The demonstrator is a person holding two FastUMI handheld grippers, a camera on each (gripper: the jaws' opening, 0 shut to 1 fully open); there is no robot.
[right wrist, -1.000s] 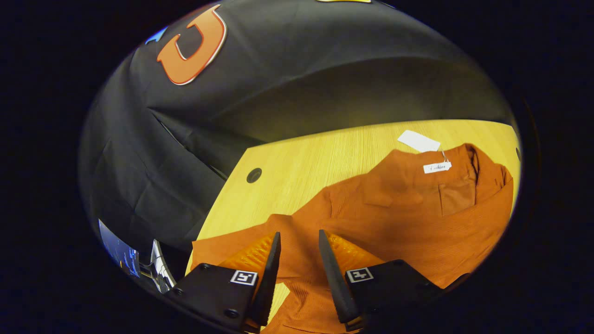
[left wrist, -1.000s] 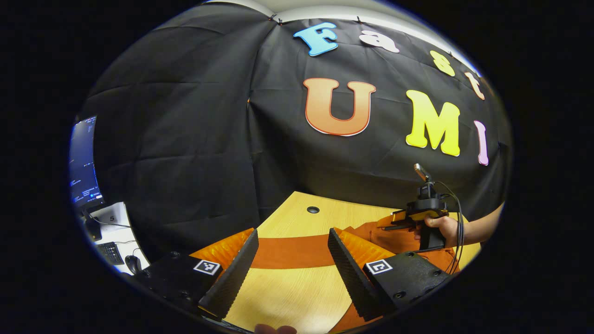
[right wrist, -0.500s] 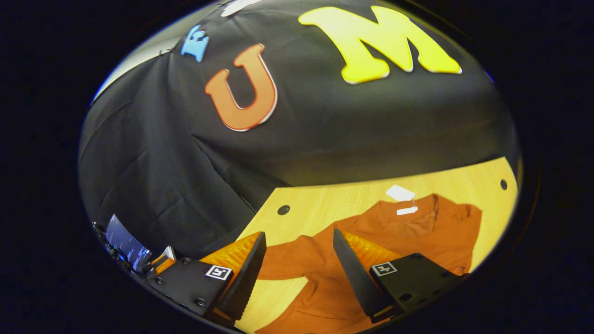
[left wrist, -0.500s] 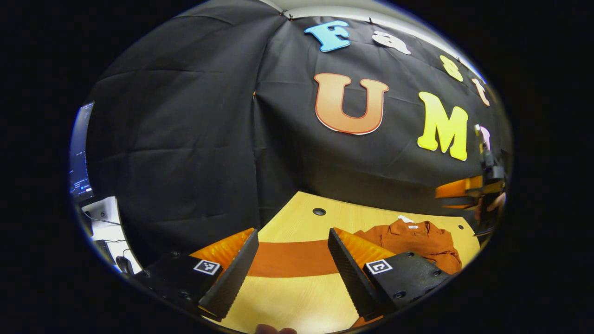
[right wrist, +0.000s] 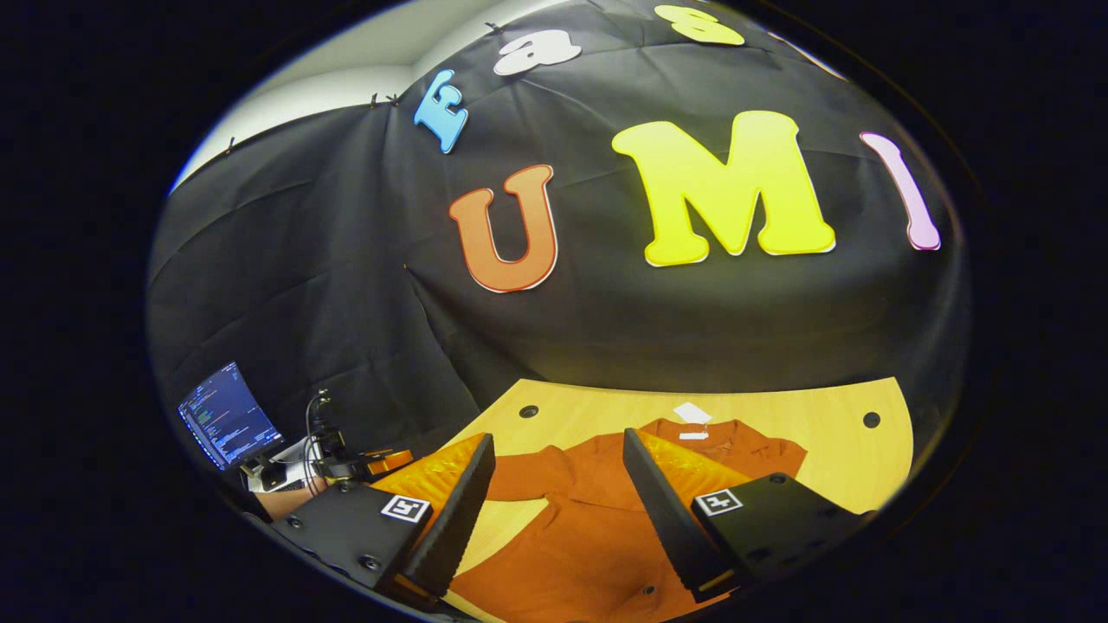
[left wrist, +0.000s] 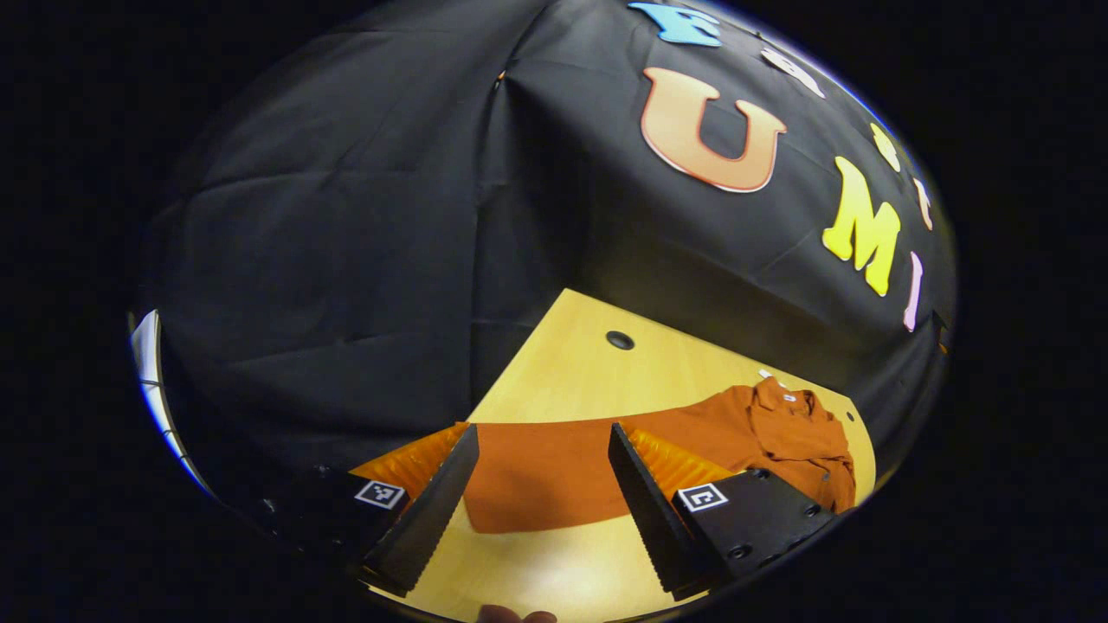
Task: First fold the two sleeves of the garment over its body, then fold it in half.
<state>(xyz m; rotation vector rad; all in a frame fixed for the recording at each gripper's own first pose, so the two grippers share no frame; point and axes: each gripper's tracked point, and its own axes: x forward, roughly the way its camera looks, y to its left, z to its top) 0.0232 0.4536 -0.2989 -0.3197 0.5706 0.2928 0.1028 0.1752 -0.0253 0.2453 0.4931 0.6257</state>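
Both tongs, left tongs and right tongs, hang open over the desk, empty, while one sleeve of the shirt at six o'clock lies unfolded.

The white tags at the garment's collar are too small to read.

Dim booth, glare on table, strong fisheye edge warp.
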